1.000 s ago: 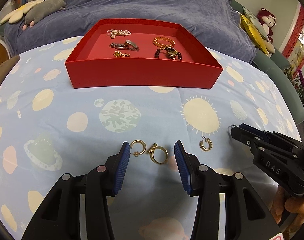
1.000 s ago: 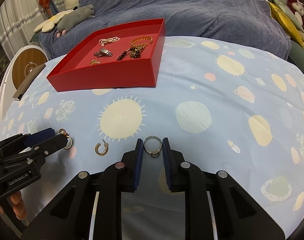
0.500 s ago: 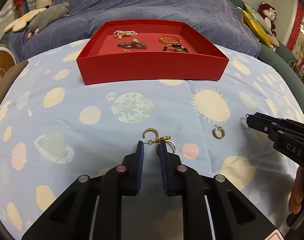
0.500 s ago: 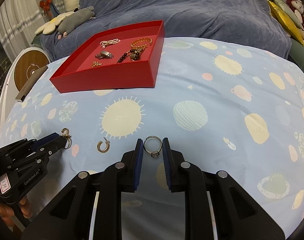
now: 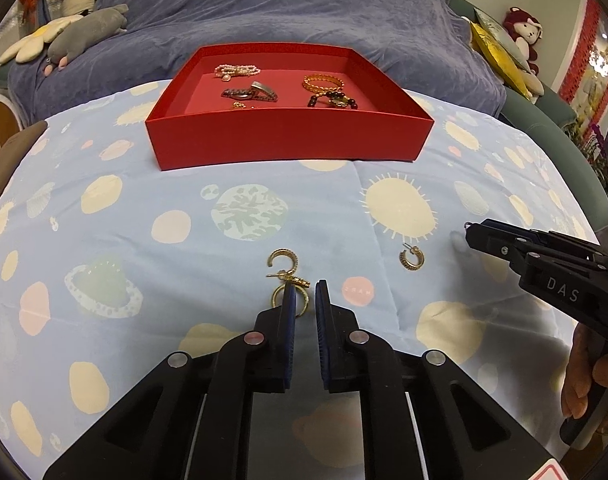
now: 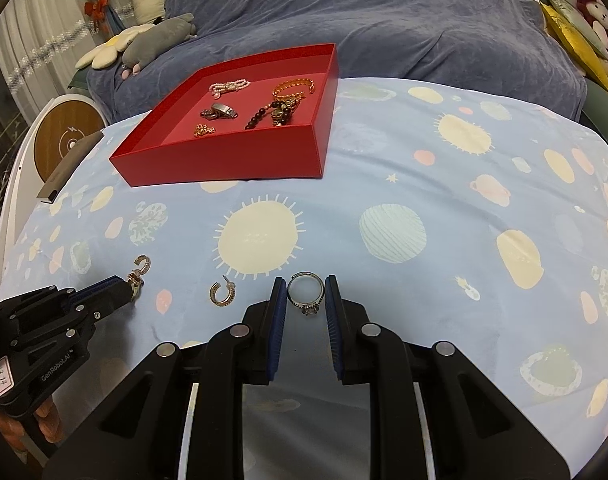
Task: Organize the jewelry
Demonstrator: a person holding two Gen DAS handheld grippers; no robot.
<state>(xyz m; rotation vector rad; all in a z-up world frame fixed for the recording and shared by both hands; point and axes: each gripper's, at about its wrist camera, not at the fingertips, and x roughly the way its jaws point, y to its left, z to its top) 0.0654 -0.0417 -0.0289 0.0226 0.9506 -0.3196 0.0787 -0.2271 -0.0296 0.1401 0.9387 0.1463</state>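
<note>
My left gripper (image 5: pixel 304 292) is shut on a gold ring (image 5: pixel 290 294) just above the blue cloth; a gold hoop earring (image 5: pixel 283 261) hangs hooked on the ring. It also shows in the right wrist view (image 6: pixel 130 286). My right gripper (image 6: pixel 306 294) is shut on a silver ring with a stone (image 6: pixel 305 294) and holds it above the cloth. A second gold hoop earring (image 5: pixel 411 258) (image 6: pixel 223 293) lies on the cloth between the grippers. The red tray (image 5: pixel 288 142) (image 6: pixel 240 156) stands farther back and holds bracelets, a clip and small chains.
The table is draped with a light blue cloth printed with suns and planets (image 5: pixel 240 216). Behind it is a sofa under a purple-blue blanket (image 5: pixel 288 12) with plush toys (image 5: pixel 88 32). A round wooden-faced device (image 6: pixel 66 140) stands at the left edge.
My left gripper closed on the gold ring and lifted it slightly, dragging the hooked earring along. My right gripper stayed shut on the silver ring.
</note>
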